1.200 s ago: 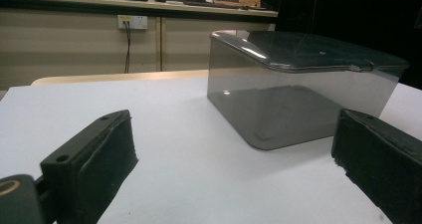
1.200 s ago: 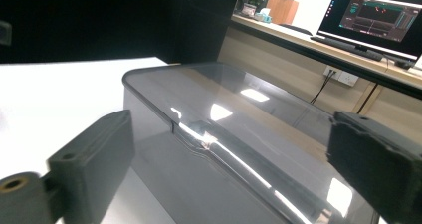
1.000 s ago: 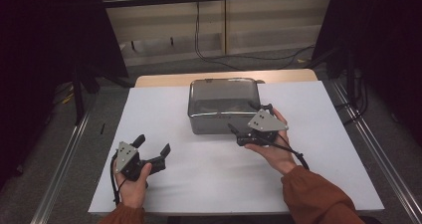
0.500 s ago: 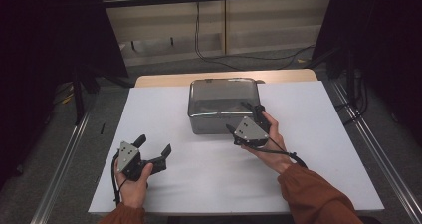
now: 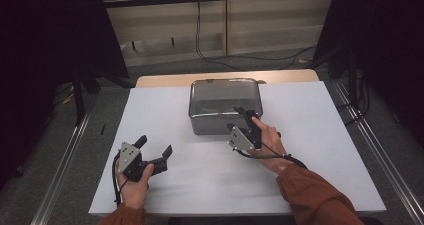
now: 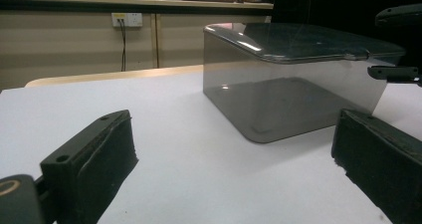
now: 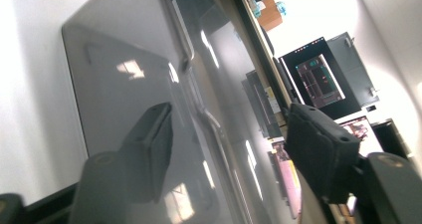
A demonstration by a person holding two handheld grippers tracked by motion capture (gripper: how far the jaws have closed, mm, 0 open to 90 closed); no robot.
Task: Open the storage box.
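The right tool [image 5: 243, 116] was held at the near right corner of the smoky transparent box [image 5: 224, 105], its jaws astride the rim of the lid [image 7: 199, 99], one over the side wall and one above the top. The jaws had just been closing with the lid edge between them, but a gap was seen at both pads in the right gripper view, so no clamp had been made yet. The box was set at the middle of the desk [image 5: 320, 150], toward the far edge, with its lid seated and apparently shut. The left tool [image 5: 155, 152] was rested near the near left corner of the desk, jaws wide apart and empty, well apart from the box. The approach was judged done; the grip on the lid rim, and the lifting of the lid or box, were judged to be left. The contents, if any, could not be told through the tinted walls.
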